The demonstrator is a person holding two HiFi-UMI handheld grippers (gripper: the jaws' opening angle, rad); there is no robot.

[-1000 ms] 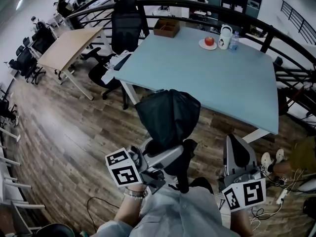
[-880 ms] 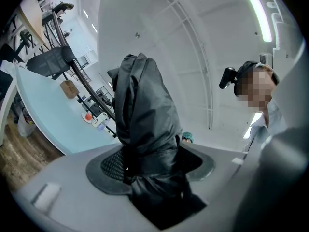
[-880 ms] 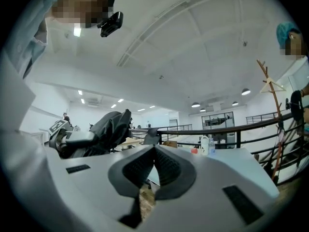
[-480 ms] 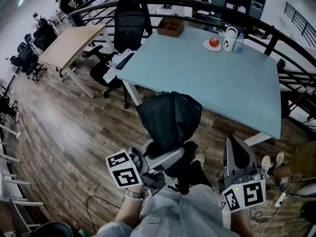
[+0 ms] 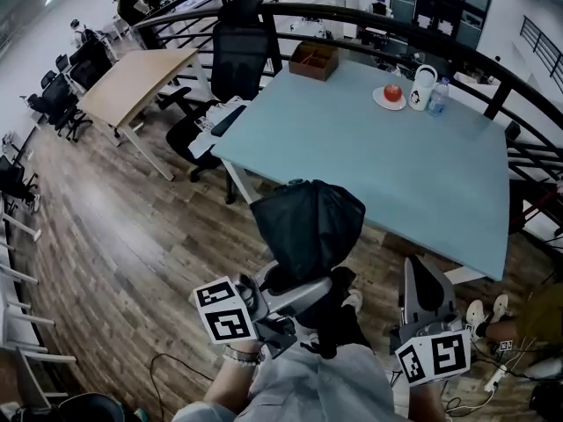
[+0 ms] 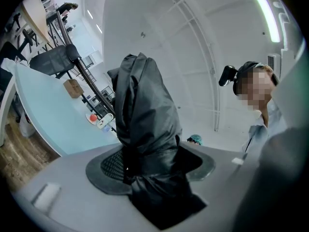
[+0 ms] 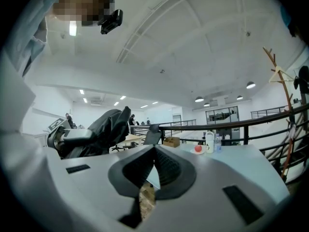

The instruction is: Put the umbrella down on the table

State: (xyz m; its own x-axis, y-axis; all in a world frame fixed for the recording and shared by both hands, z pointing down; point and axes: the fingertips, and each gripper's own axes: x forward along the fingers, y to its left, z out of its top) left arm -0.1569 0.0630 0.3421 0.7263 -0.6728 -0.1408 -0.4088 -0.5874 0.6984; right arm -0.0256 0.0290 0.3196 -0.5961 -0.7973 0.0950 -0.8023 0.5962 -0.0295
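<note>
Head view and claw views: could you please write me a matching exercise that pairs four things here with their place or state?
Things:
1. umbrella
2. apple
3. wooden box
4. right claw

Places or states:
A. on a plate
B. shut, with nothing in it
C. clamped in the left claw
D. at the far left corner of the table

Pairs: 1-C, 2-A, 3-D, 4-B
</note>
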